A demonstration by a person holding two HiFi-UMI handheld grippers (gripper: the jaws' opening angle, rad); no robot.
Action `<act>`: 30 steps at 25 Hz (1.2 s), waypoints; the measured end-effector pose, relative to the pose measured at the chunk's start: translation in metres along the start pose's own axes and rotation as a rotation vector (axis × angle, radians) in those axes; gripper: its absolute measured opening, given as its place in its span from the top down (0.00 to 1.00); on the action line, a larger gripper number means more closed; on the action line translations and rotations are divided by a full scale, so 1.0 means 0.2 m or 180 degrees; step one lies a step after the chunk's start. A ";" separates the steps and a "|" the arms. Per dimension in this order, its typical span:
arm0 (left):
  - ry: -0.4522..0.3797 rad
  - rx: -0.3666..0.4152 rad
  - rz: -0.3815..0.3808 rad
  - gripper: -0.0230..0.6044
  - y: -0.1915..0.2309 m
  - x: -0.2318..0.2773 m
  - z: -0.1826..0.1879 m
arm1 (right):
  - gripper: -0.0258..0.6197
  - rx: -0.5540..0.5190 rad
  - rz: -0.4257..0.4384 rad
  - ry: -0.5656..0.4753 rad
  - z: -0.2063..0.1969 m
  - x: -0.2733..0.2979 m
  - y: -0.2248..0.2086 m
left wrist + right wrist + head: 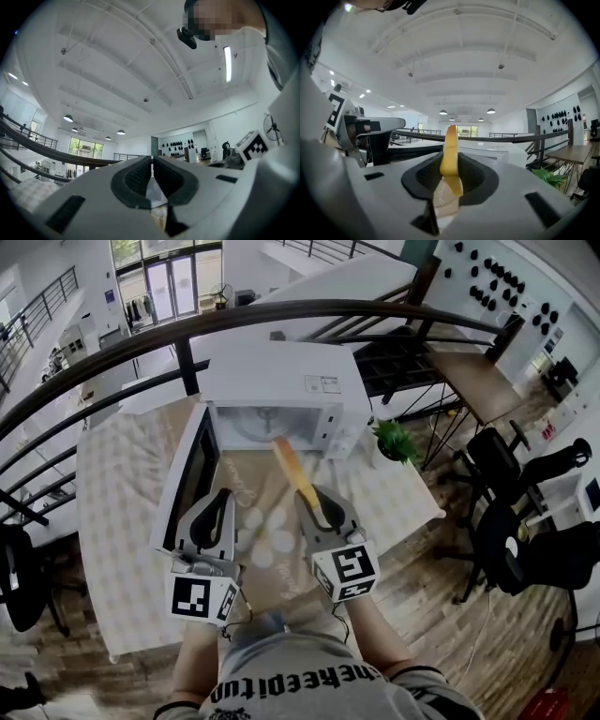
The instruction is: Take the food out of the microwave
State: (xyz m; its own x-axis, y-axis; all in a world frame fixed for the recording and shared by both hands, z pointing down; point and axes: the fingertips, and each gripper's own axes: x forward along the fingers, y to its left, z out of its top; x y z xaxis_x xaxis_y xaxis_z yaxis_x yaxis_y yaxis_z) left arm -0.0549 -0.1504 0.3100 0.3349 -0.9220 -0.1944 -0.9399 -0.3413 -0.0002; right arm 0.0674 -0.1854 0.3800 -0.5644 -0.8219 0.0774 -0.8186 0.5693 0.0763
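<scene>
The white microwave (281,381) stands at the back of the table with its door (187,479) swung open to the left and its cavity lit. My right gripper (323,510) is shut on a long yellow-orange piece of food (295,472) that sticks out forward and upward in front of the open cavity. In the right gripper view the food (450,150) rises upright between the dark pads of the right gripper (450,171). My left gripper (220,504) hovers beside the door's edge. In the left gripper view the left gripper (152,173) has its jaws pressed together with nothing between them.
A checkered cloth covers the table (112,484). A small potted plant (396,439) stands right of the microwave. A dark railing (281,315) curves behind it. Black office chairs (525,521) stand on the wooden floor at the right.
</scene>
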 end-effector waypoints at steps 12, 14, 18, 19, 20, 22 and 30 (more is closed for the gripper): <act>-0.0051 0.0055 -0.0036 0.94 -0.09 -0.06 0.07 | 0.82 0.0116 -0.0160 -0.0218 0.12 -0.20 -0.04; -0.0052 0.0063 -0.0043 0.94 -0.10 -0.07 0.08 | 0.82 0.0139 -0.0188 -0.0249 0.13 -0.23 -0.05; -0.0041 0.0075 -0.0038 0.94 -0.12 -0.09 0.09 | 0.82 0.0150 -0.0230 -0.0306 0.15 -0.28 -0.05; -0.0043 0.0074 -0.0036 0.94 -0.12 -0.10 0.09 | 0.82 0.0150 -0.0237 -0.0319 0.16 -0.29 -0.05; -0.0045 0.0073 -0.0035 0.94 -0.12 -0.11 0.09 | 0.82 0.0149 -0.0244 -0.0331 0.16 -0.30 -0.05; -0.0048 0.0073 -0.0037 0.94 -0.13 -0.12 0.10 | 0.82 0.0143 -0.0254 -0.0350 0.17 -0.32 -0.04; -0.0045 0.0082 -0.0037 0.94 -0.15 -0.18 0.11 | 0.82 0.0162 -0.0301 -0.0444 0.22 -0.41 -0.03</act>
State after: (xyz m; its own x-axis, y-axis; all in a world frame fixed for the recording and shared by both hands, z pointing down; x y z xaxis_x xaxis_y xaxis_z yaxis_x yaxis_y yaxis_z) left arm -0.0394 -0.1031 0.2949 0.3450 -0.9152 -0.2082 -0.9374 -0.3470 -0.0277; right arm 0.1135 -0.1228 0.3298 -0.4911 -0.8685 -0.0666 -0.8710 0.4905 0.0261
